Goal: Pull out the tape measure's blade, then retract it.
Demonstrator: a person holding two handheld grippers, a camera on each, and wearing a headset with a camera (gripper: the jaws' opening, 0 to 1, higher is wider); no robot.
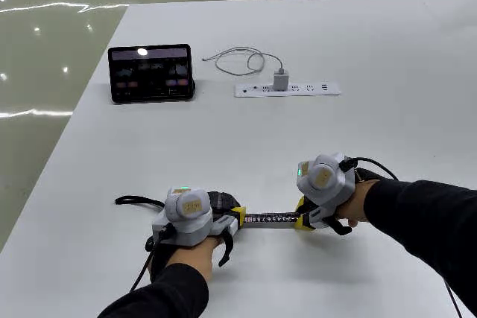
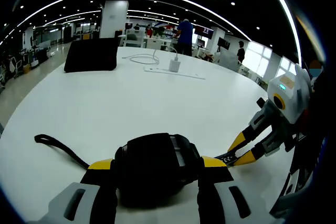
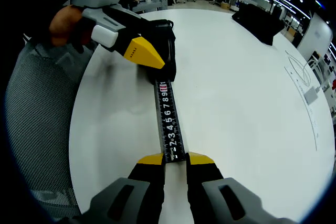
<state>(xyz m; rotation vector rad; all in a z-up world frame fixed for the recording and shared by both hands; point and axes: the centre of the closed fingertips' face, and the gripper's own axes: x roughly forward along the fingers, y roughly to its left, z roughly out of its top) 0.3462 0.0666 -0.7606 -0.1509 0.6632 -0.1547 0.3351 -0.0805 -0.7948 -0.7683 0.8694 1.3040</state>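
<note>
While the left gripper (image 2: 157,163) clamps the tape measure case (image 3: 164,31), the right gripper (image 3: 176,158) pinches its blade (image 3: 169,119); apparently at the tip.

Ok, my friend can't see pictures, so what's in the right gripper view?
The right gripper pinches the end of a black tape measure blade with white numbers, drawn a short way out over a white table. At its far end, the left gripper clamps the black tape measure case.
</note>
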